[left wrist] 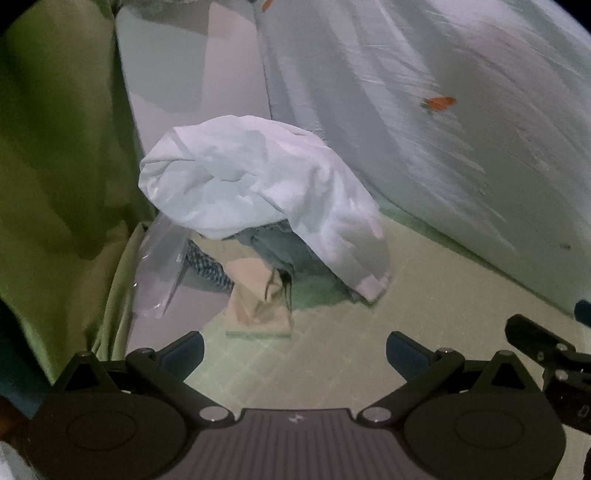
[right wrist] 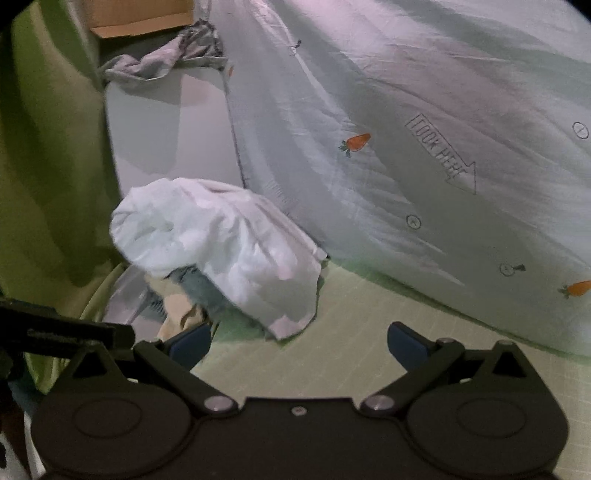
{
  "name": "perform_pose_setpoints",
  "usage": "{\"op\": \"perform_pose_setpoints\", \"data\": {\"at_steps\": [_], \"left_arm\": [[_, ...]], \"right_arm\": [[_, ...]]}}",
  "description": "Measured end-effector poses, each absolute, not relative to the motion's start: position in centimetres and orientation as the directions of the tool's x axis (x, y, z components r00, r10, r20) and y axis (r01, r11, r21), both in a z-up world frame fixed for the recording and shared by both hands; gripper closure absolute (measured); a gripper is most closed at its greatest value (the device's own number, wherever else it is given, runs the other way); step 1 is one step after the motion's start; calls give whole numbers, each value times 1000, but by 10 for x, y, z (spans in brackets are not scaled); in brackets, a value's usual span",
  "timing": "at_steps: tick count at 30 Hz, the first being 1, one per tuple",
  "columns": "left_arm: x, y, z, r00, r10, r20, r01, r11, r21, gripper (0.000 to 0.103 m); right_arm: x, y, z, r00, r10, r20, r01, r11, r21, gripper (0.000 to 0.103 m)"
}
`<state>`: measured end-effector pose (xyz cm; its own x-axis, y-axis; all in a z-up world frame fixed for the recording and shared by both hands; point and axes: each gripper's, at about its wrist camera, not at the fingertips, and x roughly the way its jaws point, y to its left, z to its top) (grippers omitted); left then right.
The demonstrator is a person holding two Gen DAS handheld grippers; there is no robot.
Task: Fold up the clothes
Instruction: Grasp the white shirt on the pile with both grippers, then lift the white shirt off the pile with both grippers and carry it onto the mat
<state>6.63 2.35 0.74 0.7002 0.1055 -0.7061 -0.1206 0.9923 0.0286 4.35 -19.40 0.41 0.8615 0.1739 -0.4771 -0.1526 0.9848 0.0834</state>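
A crumpled white garment (left wrist: pixel 258 184) lies on top of a small heap of clothes on the pale green mat (left wrist: pixel 424 314). Under it show blue denim (left wrist: pixel 277 247), a beige cloth (left wrist: pixel 255 291) and a checked fabric (left wrist: pixel 207 266). My left gripper (left wrist: pixel 295 354) is open, a short way in front of the heap, holding nothing. In the right wrist view the same white garment (right wrist: pixel 221 247) lies ahead and to the left. My right gripper (right wrist: pixel 297 343) is open too and empty, its left fingertip (right wrist: pixel 192 343) close to the heap's edge.
A grey quilt with carrot prints (right wrist: pixel 424 147) rises along the right and back. A green curtain (left wrist: pixel 55 166) hangs on the left. Clear plastic (left wrist: pixel 159 266) lies left of the heap. A grey cloth (right wrist: pixel 166 55) and a cardboard box (right wrist: pixel 140 18) sit at the far back.
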Motion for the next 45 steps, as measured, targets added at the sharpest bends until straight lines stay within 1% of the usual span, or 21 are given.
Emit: {"op": "perform_pose_setpoints", "data": {"at_steps": [8,15,18,20,22,25,27,28,29,30,31,32,33,35,38,39,41,43,45], "left_arm": [[148,98,1,675,44,-737,-114,992,-46,0],[217,143,0,677,-19,-736,-139,978,-153,1],[246,161,0,679,-46,-733,-149,968,-200,5],[266,173,0,680,-64,-730,-157,960,-231,11],[286,186,0,682,-82,-727,-164,951,-261,15],[315,204,0,685,-109,-720,-174,936,-307,21],[327,209,-1,687,-147,-712,-165,922,-349,23],[330,208,-2,689,-167,-706,-156,916,-370,27],[333,208,-4,690,-185,-700,-147,911,-385,36],[334,207,-5,691,-202,-694,-136,906,-400,42],[335,205,-7,694,-220,-686,-125,901,-415,51],[336,203,-7,696,-226,-681,-118,900,-419,54],[335,201,-6,700,-220,-680,-115,904,-411,55],[335,196,-4,706,-208,-677,-111,912,-396,63],[328,189,-1,710,-197,-676,-102,921,-375,68],[325,187,0,710,-194,-677,-99,924,-369,70],[320,182,2,712,-188,-677,-93,930,-356,79],[307,170,6,715,-204,-669,-69,931,-357,81],[288,151,11,715,-230,-660,-28,934,-355,83]], "right_arm": [[130,-147,-5,867,90,-491,-55,995,87,0],[203,-104,-15,862,27,-506,-5,999,46,0],[237,-92,-25,849,7,-528,13,999,35,0],[257,-84,-34,838,-2,-546,16,1000,20,1],[276,-77,-46,822,-14,-569,16,1000,-1,9],[301,-68,-65,799,-8,-601,-5,1000,-20,15],[315,-63,-75,784,9,-621,-30,999,-24,18],[321,-61,-80,776,18,-631,-43,999,-25,21],[325,-60,-83,769,29,-638,-56,998,-22,25],[328,-59,-86,764,56,-643,-79,997,-7,37],[330,-60,-87,756,102,-646,-116,993,21,64],[330,-60,-88,751,131,-647,-142,989,36,80],[329,-59,-88,755,118,-645,-142,990,16,100],[321,-63,-85,772,101,-627,-131,991,-1,102],[301,-79,-74,815,65,-575,-79,997,1,102],[290,-86,-67,837,38,-546,-50,999,-7,102],[266,-101,-51,878,2,-479,-8,1000,-11,102],[240,-112,-34,908,-31,-417,23,999,-23,103],[208,-118,-17,936,-88,-342,64,995,-81,103]]}}
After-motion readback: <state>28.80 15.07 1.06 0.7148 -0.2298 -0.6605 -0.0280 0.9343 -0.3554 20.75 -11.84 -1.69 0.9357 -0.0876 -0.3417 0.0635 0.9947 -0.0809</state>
